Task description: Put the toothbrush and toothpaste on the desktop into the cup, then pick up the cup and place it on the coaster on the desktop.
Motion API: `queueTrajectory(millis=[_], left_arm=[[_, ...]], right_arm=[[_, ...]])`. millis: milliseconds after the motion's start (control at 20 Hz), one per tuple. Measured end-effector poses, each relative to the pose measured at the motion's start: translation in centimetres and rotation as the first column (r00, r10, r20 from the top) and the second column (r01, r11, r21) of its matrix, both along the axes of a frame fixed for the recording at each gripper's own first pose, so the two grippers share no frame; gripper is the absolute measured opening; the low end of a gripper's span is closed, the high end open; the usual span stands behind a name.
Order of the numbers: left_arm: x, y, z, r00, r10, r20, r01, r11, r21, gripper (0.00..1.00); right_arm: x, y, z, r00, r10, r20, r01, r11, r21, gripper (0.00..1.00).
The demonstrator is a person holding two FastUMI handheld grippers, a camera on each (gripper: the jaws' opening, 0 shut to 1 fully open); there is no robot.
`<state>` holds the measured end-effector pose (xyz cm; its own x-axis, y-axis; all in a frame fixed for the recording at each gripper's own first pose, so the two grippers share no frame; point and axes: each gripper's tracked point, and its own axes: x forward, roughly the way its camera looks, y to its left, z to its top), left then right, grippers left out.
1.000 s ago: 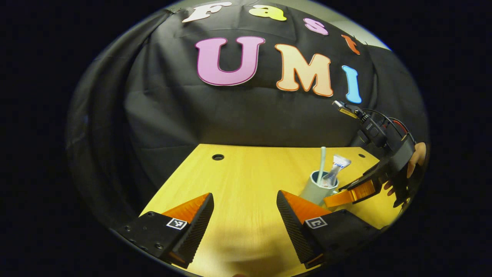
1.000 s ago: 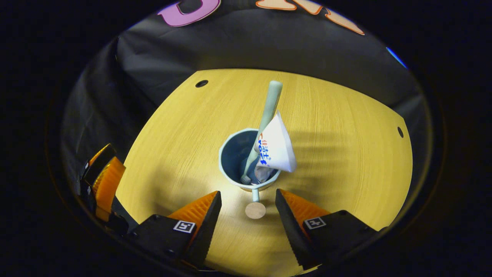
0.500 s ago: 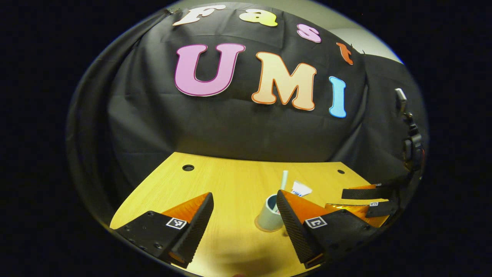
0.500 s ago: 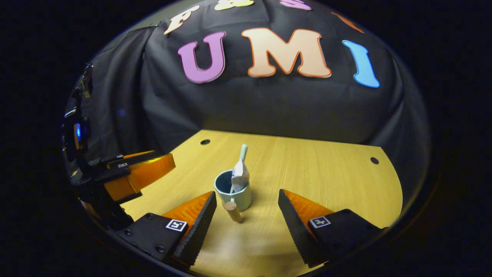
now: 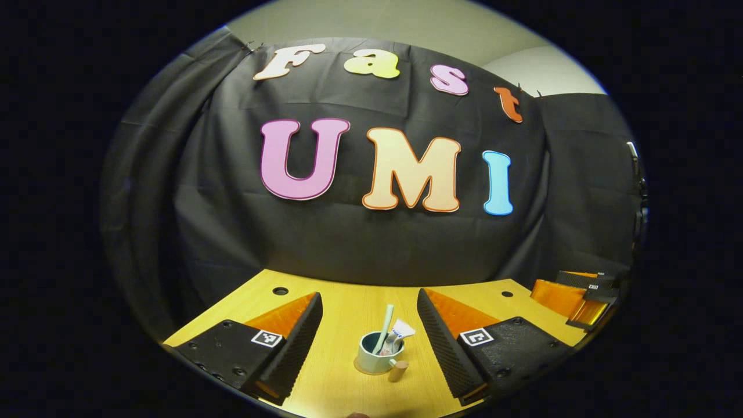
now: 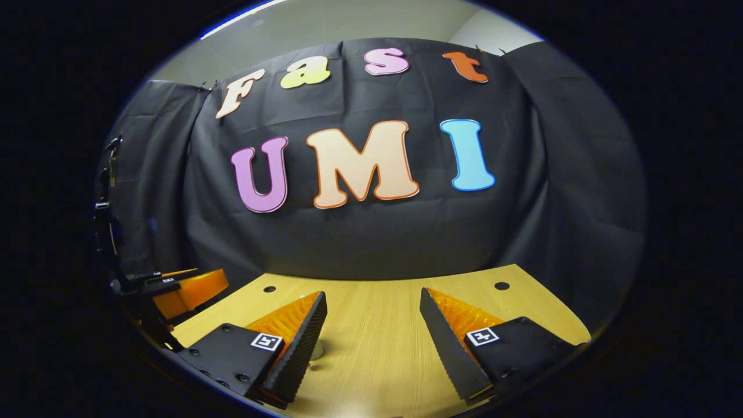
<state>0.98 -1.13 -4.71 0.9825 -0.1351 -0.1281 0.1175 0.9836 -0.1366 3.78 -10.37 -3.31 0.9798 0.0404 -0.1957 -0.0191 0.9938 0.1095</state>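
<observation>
- In the left gripper view, your left hand-held gripper [image 5: 367,325] is hovering over the bench [image 5: 342,302] with its two fingers spread wide, and nothing is sitting between them in a grip.
- Past those fingers and well clear of both, the cup [image 5: 374,354] is standing upright on the bench; a round coaster [image 5: 361,370] edge is peeking out under its base, so the cup is resting on it.
- The toothbrush [image 5: 385,328] is leaning inside the cup with its handle sticking up, and the toothpaste [image 5: 398,335] is sitting beside it in the same cup, tail end up.
- A small wooden-looking handle [image 5: 399,370] is jutting from the cup's near right side.
- At the far right of that view, your right hand-held gripper [image 5: 574,293] is showing side-on, apart from the cup.
- In the right gripper view, your left hand-held gripper is showing at the far left edge.
- Your right hand-held gripper [image 6: 374,325] is holding its fingers wide apart with nothing gripped, bare bench between them.
- A pale object is half hidden behind its left finger; you cannot tell what it is.
</observation>
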Motion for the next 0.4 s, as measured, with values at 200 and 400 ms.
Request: queueTrajectory(millis=[200,400], left_arm=[[-0.2,-0.1,1.2,1.000,0.012,0.026,-0.012,1.000,0.005,0.94],[-0.1,0.4,2.1,0.999,0.023,0.042,-0.023,1.000,0.019,0.94]], right_arm=[[0.7,-2.1,2.3,0.997,-0.028,0.077,0.029,1.000,-0.008,0.98],[1.0,-3.3,5.2,0.988,-0.052,0.145,0.055,0.998,-0.014,0.98]])
